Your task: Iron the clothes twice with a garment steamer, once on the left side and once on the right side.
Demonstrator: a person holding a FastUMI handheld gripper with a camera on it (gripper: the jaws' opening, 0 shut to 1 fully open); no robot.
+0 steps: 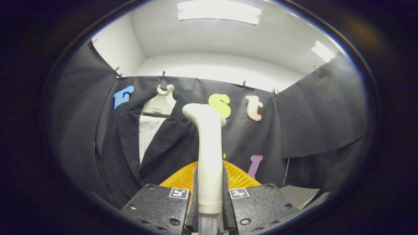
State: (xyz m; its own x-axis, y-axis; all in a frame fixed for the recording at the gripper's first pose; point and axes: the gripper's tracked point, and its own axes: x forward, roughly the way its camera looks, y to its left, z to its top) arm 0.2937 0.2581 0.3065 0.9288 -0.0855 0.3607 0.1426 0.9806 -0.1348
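My gripper [209,192] is shut on the white handle of the garment steamer [209,147], which stands upright between the fingers with its head turned toward the left. A dark jacket [124,153] over a white shirt [147,133] hangs on a white hanger [161,102] against the booth's black cloth wall, beyond and to the left of the steamer head. The steamer head sits close to the jacket's right lapel; whether it touches is unclear.
An orange ribbed basket [238,176] lies just behind the fingers, low in front of the wall. A grey flat surface [298,194] shows to the right of the fingers. A thin white cord [286,171] hangs down the cloth wall on the right.
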